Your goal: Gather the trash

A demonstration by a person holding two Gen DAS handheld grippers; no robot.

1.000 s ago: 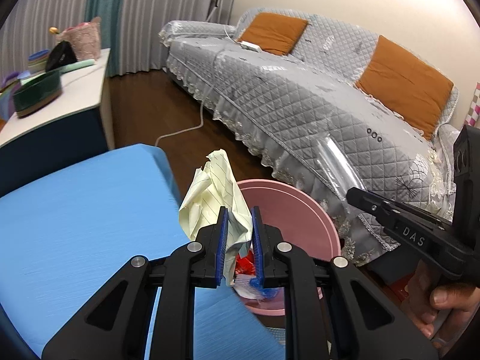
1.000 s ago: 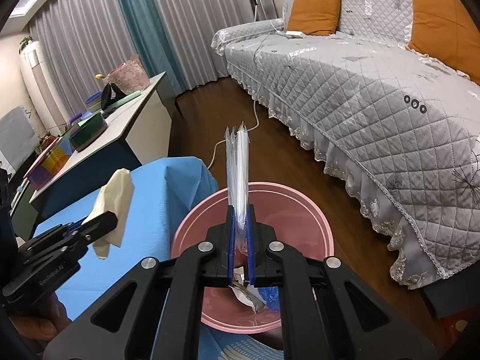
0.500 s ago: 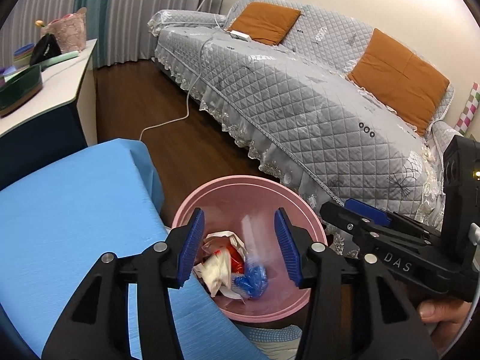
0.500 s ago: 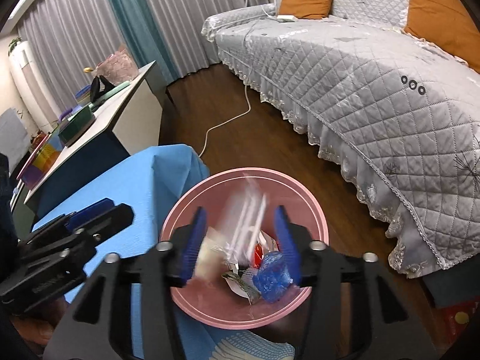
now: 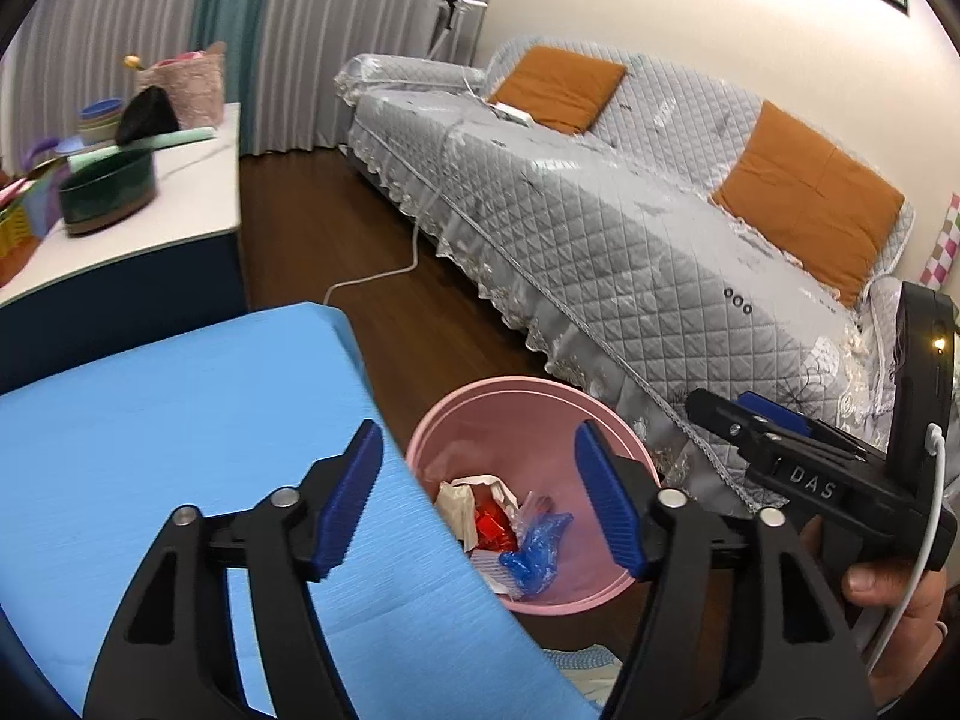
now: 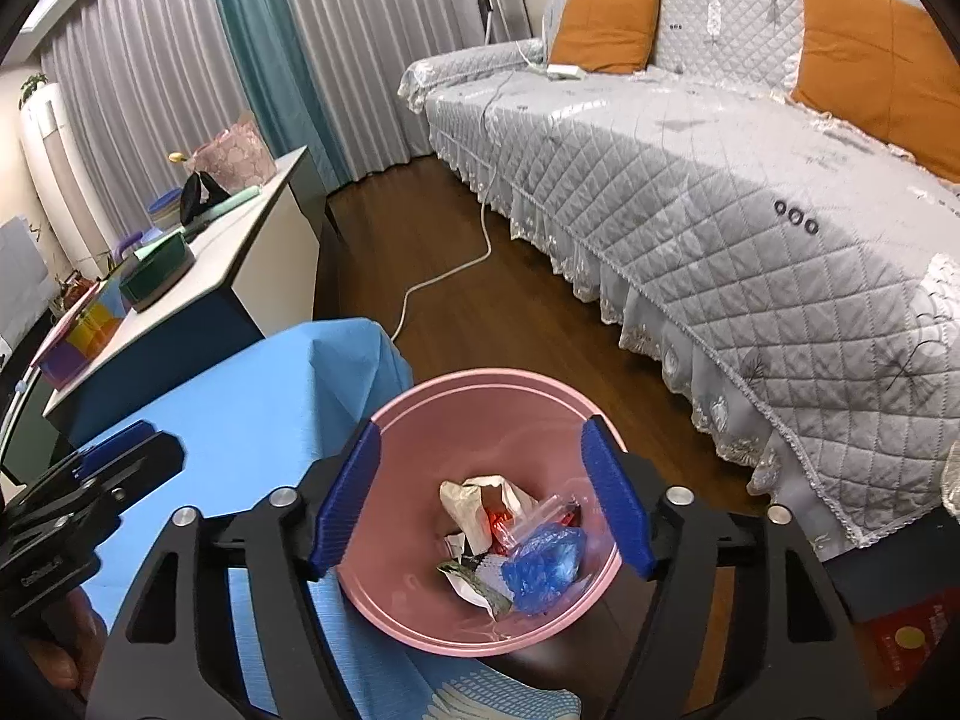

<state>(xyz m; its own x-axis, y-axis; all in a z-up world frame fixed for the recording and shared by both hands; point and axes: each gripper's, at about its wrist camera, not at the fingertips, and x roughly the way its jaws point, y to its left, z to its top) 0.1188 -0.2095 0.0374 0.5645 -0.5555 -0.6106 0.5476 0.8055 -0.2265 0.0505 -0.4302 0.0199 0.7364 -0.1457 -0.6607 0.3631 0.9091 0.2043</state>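
A pink bin stands on the floor beside the blue table. Trash lies inside it: crumpled pale paper, a red wrapper, a blue plastic scrap and clear plastic. My left gripper hangs above the bin's near edge, its jaws opening, nothing between them. My right gripper hovers over the bin, jaws also opening and empty. The right gripper shows at the right of the left wrist view; the left gripper shows at the left of the right wrist view.
The blue-covered table sits left of the bin. A grey quilted sofa with orange cushions runs along the right. A white cable crosses the wood floor. A white counter holds assorted items.
Both grippers opened. The yellowish crumpled paper left the left gripper and the clear plastic left the right gripper; both dropped into the pink bin. The left hand rose a little.
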